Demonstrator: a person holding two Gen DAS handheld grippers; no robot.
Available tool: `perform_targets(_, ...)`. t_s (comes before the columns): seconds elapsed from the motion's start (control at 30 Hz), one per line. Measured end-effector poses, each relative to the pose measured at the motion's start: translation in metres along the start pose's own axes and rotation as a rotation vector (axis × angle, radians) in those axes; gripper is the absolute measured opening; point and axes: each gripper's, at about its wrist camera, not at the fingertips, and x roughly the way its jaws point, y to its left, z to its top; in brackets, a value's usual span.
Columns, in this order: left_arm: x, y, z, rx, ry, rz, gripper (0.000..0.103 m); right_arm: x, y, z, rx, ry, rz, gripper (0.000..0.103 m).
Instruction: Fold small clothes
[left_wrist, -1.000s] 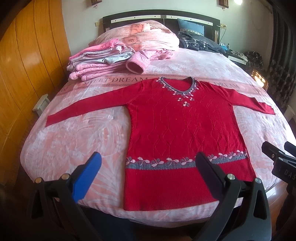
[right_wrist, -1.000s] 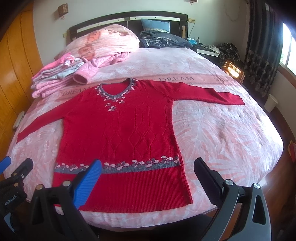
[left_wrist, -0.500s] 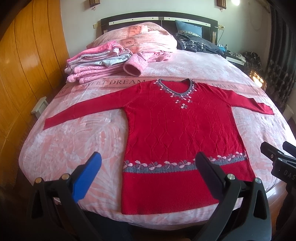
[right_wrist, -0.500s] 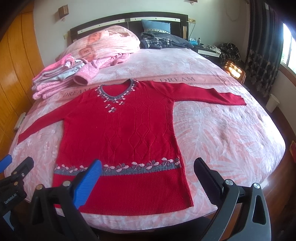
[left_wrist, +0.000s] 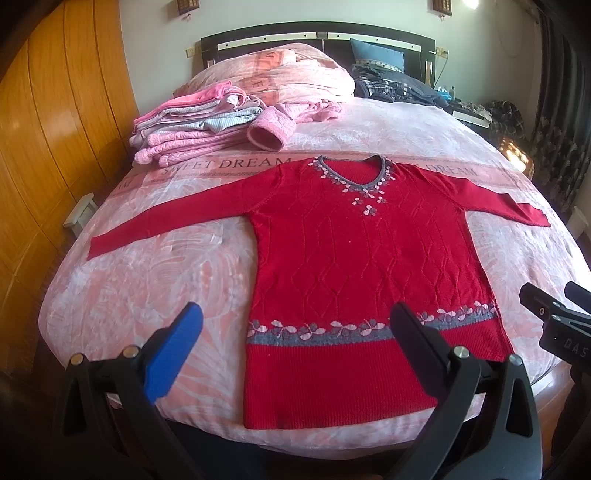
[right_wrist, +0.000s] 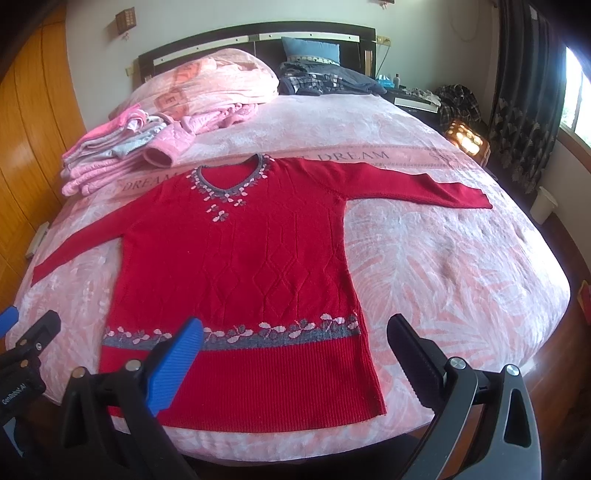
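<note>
**Left wrist view: red sweater laid flat, both grippers spread wide at the foot of the bed**

From the left wrist view the red sweater (left_wrist: 362, 266) lies face up and unfolded on the pink bedspread (left_wrist: 155, 280), neckline toward the headboard (left_wrist: 317, 37), both sleeves stretched out to the sides. Its ribbed hem sits at the near edge of the mattress, just above a grey band with pale flower shapes. The left gripper (left_wrist: 295, 354) hangs over that near edge with its fingers wide apart, one blue and one black, gripping nothing; the black one overlaps the sweater's lower right corner in the picture, though contact cannot be judged.

At the right edge of that view a part of the right gripper shows. In its own camera the right gripper (right_wrist: 293, 354) is likewise spread wide and empty, its blue finger in front of the hem, its black finger over bare bedspread beside the sweater.

Farther up the bed, on the left, sits a stack of folded pink and grey clothes (left_wrist: 192, 122), with a rolled pink piece (left_wrist: 269, 133) beside it. A heaped pink quilt (right_wrist: 207, 81) lies behind them, and dark clothes (right_wrist: 325, 83) rest by the headboard.
</note>
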Motion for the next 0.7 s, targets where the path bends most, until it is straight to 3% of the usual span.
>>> perform_targets(0.7,0.0097,0.0052,-0.0026,-0.019,0.015,0.004,0.1,0.0067,0.0011,-0.0019,0.002,0.0,0.022,0.099)
